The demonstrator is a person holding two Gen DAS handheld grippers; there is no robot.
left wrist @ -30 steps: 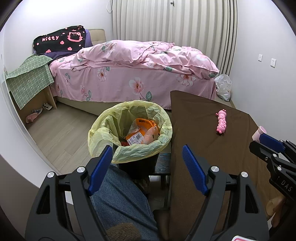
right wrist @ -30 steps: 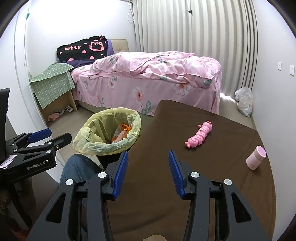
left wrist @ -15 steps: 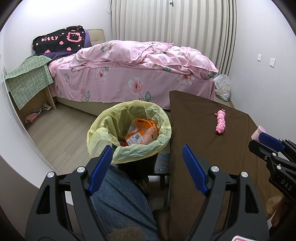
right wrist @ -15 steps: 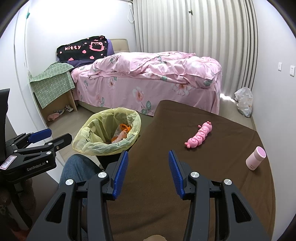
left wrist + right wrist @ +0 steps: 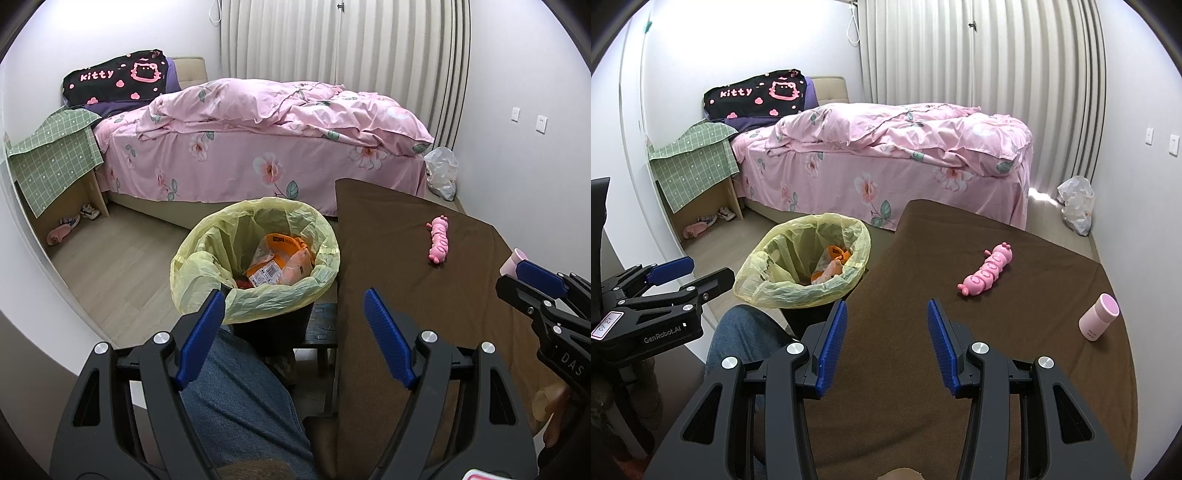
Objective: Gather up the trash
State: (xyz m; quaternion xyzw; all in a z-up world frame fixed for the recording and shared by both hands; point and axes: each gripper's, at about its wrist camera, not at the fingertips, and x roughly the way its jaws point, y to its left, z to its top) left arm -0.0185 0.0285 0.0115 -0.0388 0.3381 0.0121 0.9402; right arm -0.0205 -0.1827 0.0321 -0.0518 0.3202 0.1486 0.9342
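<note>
A pink caterpillar toy (image 5: 986, 273) and pink cup (image 5: 1099, 316) sit apart on the brown table (image 5: 905, 369) (cup nearer, right), a pink bed (image 5: 886, 162) beyond.

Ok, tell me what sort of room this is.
A bedroom, most likely: a bed with pink floral bedding, a long curtain behind it, and a lined trash bin beside a brown-covered table.

Table: brown cloth-covered table (image 5: 1015, 369)
On it: pink caterpillar toy (image 5: 986, 274), pink cylindrical bottle (image 5: 1099, 316) (upright, well apart from the toy)
Floor: wood floor (image 5: 122, 269), bearing the lined trash bin (image 5: 258, 291)
</note>
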